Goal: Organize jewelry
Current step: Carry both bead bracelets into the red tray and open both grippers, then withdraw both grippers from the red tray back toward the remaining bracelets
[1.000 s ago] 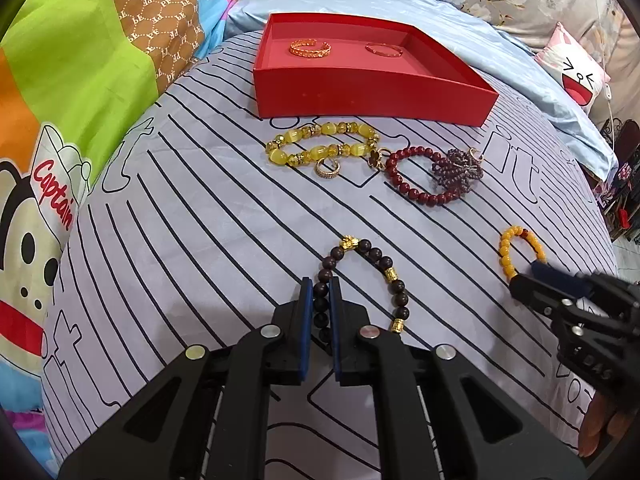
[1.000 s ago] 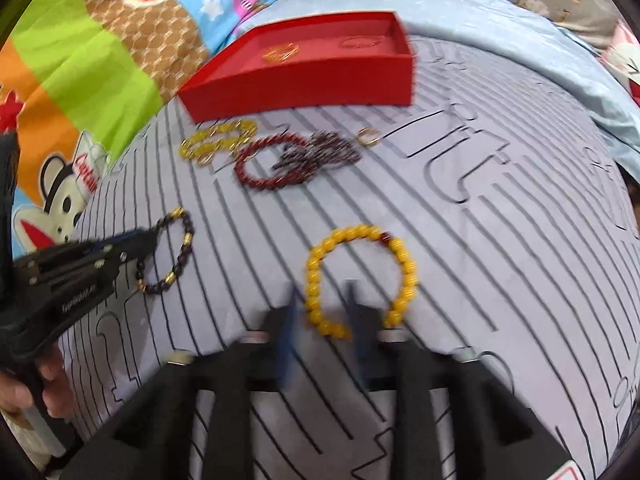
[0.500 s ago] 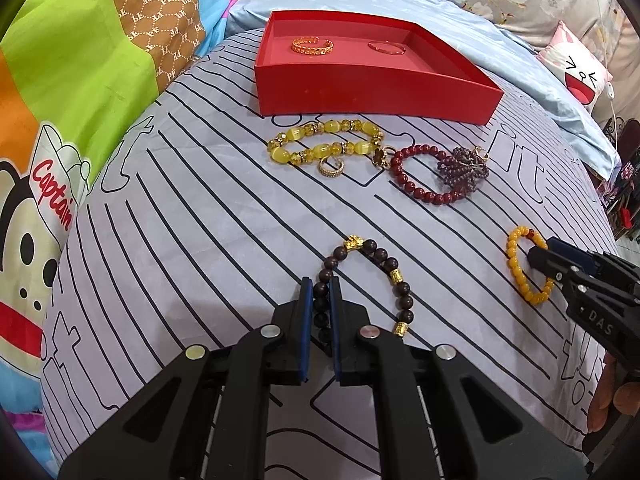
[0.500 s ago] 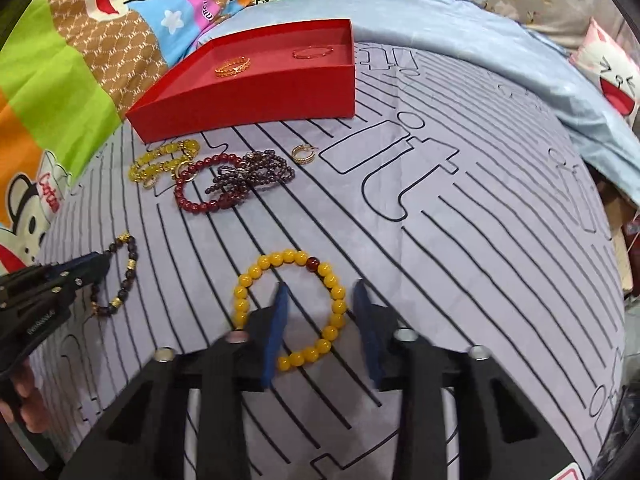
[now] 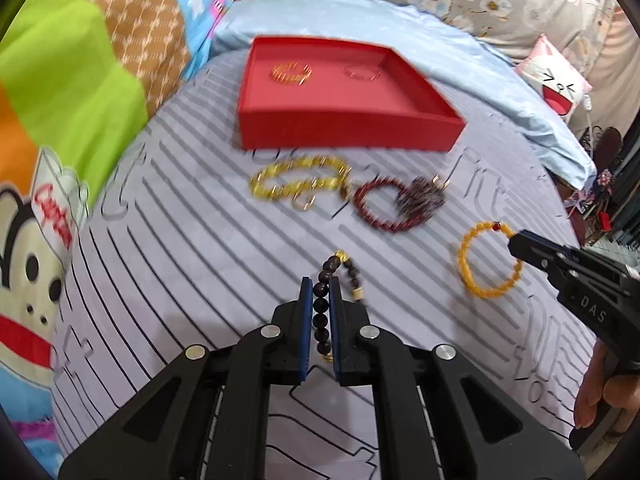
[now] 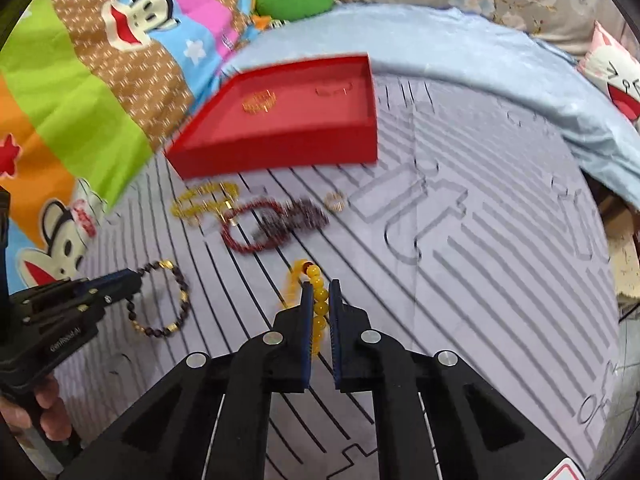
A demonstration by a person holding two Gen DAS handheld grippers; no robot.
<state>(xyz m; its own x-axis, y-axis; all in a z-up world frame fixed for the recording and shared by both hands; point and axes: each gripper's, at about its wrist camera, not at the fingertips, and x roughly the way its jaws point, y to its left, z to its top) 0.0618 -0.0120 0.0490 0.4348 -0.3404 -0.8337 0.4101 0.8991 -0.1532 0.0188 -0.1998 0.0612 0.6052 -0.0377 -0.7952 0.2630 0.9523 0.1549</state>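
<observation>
The left gripper (image 5: 321, 292) clamped the dark bead bracelet (image 5: 322, 312). The right gripper (image 6: 321, 296), jaws just closing, pinched the yellow bead bracelet (image 6: 319, 308). Both bracelets hung above the striped bedspread (image 5: 192, 264), short of the red tray (image 5: 352, 128).

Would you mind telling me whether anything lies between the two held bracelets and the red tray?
Yes. A yellow bracelet, a red one and a dark beaded piece lie on the bed in front of the red tray. Carried above them, the bracelets should pass.
</observation>
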